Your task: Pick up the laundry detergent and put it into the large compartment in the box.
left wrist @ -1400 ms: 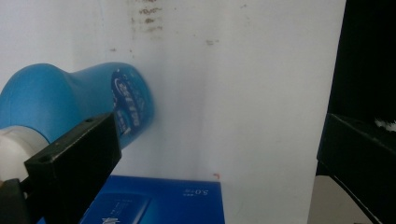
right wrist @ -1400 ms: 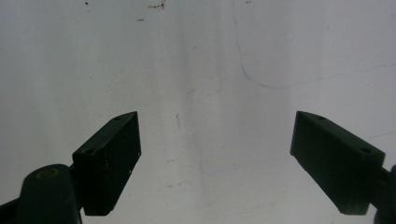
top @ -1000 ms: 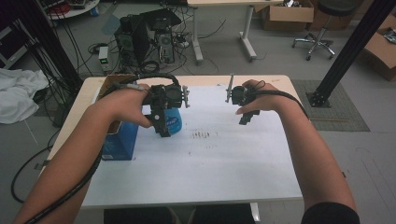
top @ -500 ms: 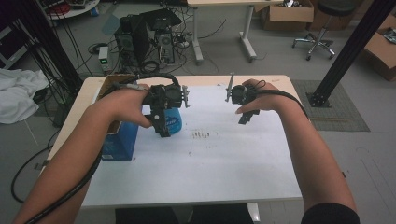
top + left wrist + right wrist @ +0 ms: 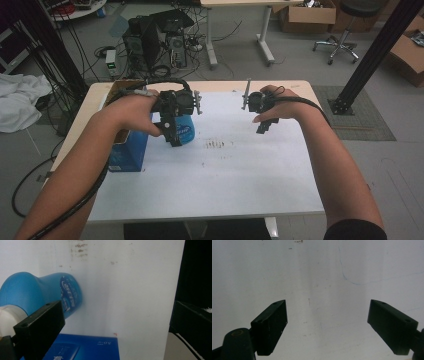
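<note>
A blue bottle (image 5: 186,131) is seen lying on the white surface (image 5: 225,175), just beside the right side of a blue box (image 5: 131,149), which serves as the landmark here. In the left gripper view the bottle (image 5: 42,293) is shown with a white cap (image 5: 10,317) at its near end and a printed label on its body, the cap lying behind the left black jaw. The blue box (image 5: 82,348) appears at the bottom of that view, below the bottle.

The left tool (image 5: 172,131) is held directly over the bottle, right of the box. Its jaws are spread wide in its own view, one at the left edge and one at the far right, and nothing is pinched between them; whether the left jaw touches the cap cannot be told.

The right tool (image 5: 264,125) is held well to the right of the box, above bare white surface. In the right gripper view the tool (image 5: 327,327) is seen with its jaws set wide apart, with nothing between them but the white surface, marked by faint stains and a thin blue line.

A small cluster of dark marks (image 5: 216,145) is found on the surface right of the box, between the two tools. Behind the box, an open cardboard box (image 5: 120,86) is partly covered by the left forearm.
</note>
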`<state>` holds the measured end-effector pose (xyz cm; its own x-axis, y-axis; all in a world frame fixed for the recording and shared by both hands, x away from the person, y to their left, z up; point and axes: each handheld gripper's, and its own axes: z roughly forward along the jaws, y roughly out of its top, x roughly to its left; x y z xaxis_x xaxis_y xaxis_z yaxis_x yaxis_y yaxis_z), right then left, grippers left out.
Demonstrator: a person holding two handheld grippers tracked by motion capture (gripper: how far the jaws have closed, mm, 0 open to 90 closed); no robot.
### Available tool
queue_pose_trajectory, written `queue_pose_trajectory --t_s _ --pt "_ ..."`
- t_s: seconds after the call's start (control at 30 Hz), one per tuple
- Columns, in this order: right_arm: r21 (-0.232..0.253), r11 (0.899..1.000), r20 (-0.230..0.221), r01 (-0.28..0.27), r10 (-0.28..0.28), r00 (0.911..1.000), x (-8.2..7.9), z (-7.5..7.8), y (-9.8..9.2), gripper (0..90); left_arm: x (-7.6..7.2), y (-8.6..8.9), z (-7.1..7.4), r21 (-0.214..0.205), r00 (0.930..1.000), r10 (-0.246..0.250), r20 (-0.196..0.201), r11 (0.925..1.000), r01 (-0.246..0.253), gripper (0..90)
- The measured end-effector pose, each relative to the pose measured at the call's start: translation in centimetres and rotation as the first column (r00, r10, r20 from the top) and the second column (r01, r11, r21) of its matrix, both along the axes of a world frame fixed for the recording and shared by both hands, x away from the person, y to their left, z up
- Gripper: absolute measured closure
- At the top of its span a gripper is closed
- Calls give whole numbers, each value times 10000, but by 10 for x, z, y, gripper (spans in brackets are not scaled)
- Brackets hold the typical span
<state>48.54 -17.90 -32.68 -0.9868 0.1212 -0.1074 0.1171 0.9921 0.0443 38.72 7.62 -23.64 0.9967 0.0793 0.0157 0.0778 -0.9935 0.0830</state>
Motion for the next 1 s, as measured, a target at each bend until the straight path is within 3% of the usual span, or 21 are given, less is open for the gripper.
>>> queue_pose_trajectory --t_s 0.63,0.83,1.0 --pt "38 9999 -32 -110 110 9999 3 -2 -1 165 4 -4 13 151 9999 95 86 9998 -97 3" --pt "157 9998 -33 -107 107 9999 5 -2 0 165 11 -2 21 151 9998 165 111 9997 -166 4" --pt "131 9998 -78 -117 118 9999 7 -4 0 165 23 2 28 131 9987 503 62 9986 -504 4"
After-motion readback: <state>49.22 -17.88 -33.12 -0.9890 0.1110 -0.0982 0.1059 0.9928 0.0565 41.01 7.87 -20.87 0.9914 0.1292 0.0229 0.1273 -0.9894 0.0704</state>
